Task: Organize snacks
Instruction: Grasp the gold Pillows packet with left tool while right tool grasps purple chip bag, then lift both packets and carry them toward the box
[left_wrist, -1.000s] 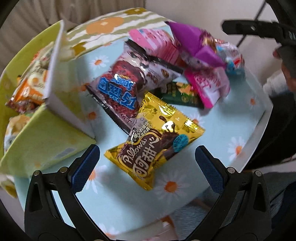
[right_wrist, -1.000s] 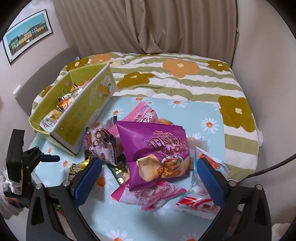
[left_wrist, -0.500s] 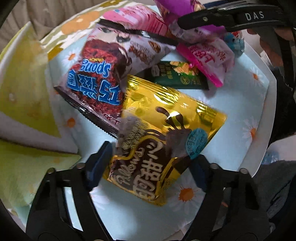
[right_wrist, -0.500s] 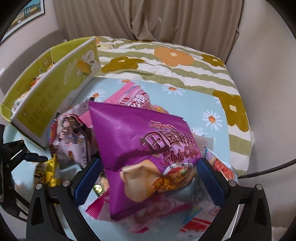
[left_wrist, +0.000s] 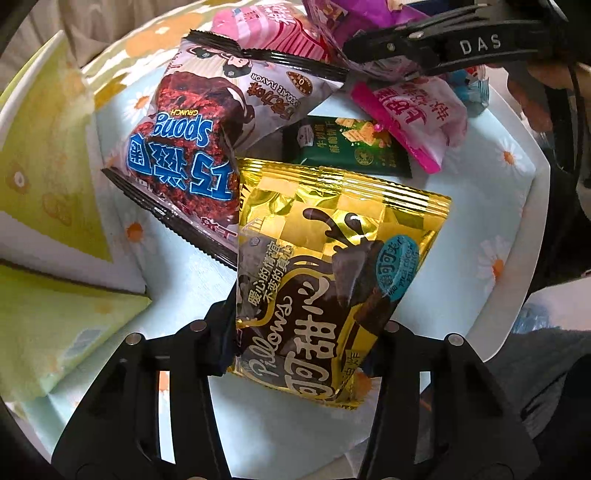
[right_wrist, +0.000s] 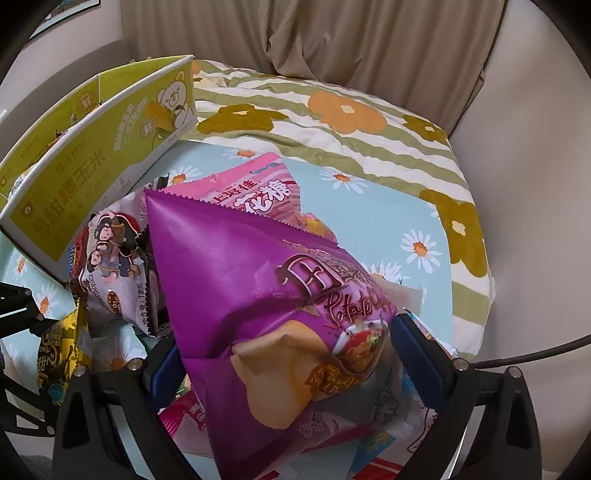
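A gold Pillows snack bag lies on the daisy-print tabletop. My left gripper points steeply down at it. Its jaws are closing, and both pads pinch the bag's lower end, which crumples between them. A purple potato chip bag tops the snack pile. My right gripper straddles it with jaws closing; the blue pads press its two sides and the bag buckles upward. The right gripper's black finger also crosses the top of the left wrist view.
A yellow-green carton holding snacks stands at the left. A brown Sponge Crunch bag, a green cracker pack and pink packs crowd the pile. A flowered quilt lies beyond the table.
Both grippers came down onto the pile. The left jaws went from wide open to pinched on the gold bag. The right jaws narrowed against the purple bag, which now bulges.
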